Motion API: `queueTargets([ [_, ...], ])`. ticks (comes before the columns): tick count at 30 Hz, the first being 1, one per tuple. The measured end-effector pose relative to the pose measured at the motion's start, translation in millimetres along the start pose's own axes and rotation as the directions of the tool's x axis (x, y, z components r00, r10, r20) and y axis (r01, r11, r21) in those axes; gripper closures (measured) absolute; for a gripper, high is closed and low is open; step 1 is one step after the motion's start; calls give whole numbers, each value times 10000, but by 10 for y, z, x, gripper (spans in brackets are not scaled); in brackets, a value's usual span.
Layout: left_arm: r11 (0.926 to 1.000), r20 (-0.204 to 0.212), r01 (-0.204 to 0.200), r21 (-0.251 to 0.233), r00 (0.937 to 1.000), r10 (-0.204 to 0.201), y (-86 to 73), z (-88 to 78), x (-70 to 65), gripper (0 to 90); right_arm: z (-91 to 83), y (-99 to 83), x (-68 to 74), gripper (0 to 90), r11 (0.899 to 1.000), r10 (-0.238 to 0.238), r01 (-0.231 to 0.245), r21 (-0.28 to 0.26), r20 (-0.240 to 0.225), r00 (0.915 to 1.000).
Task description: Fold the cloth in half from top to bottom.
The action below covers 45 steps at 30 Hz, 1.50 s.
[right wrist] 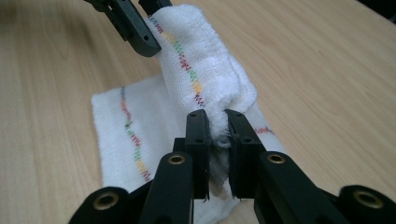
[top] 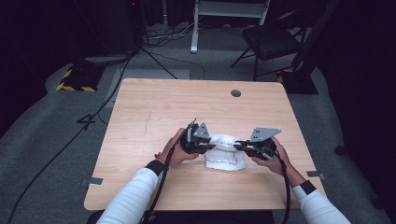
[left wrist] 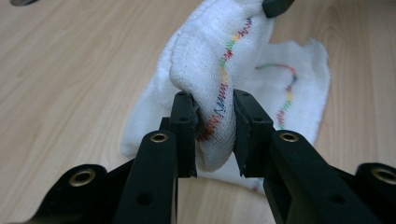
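I hold a white cloth [top: 226, 151] with colored stitching near the front edge of the table [top: 154, 107]. My left gripper [left wrist: 214, 133] pinches one bunched end tight. My right gripper [right wrist: 217, 140] pinches the other end tight. The middle is lifted; the rest lies flat on the wood.

One white cloth [top: 225, 151] with coloured stitching near the table's middle, two grippers, left [top: 198, 140] and right [top: 254, 145], one wooden table [top: 154, 107], one folding chair [top: 271, 39] far right
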<state>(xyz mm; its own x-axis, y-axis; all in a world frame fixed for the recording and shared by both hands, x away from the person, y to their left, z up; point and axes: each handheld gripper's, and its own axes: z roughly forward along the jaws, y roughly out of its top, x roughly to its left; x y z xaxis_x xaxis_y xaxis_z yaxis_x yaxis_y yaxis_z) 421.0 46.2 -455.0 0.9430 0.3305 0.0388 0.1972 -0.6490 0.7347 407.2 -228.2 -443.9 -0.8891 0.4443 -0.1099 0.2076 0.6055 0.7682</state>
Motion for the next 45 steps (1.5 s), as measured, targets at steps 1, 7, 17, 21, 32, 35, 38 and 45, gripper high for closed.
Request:
queueTargets([
  [1,9999,43,-69,87,10000,68,-25,8,-22,720,2,-14,17,805,10000,-65,66,57,-72,10000],
  [7,9987,136,-207,463,9997,201,-124,42,-127,697,25,-98,114,785,9991,-204,218,371,-381,9991],
  [17,9963,197,-515,684,9985,503,-193,6,-269,727,-42,-243,194,777,9977,-166,214,639,-753,9970],
  [21,9949,308,-647,769,9976,625,-225,-14,-326,705,-53,-306,236,780,9968,-192,258,760,-874,9960],
  [32,9916,355,-805,1013,9964,773,-355,-175,-448,667,-129,-414,329,717,9954,-193,271,923,-846,9962],
  [35,9932,14,-641,972,9979,643,-365,-216,-423,610,-190,-411,321,630,9969,-143,186,767,-569,9983],
  [38,9967,-528,-134,804,9985,177,-345,-221,-353,535,-220,-377,271,570,9982,79,-69,596,-163,9998],
  [45,9961,-1694,748,464,9833,-660,-146,-128,-86,377,-162,-184,139,478,9989,166,-190,425,556,9983],
])
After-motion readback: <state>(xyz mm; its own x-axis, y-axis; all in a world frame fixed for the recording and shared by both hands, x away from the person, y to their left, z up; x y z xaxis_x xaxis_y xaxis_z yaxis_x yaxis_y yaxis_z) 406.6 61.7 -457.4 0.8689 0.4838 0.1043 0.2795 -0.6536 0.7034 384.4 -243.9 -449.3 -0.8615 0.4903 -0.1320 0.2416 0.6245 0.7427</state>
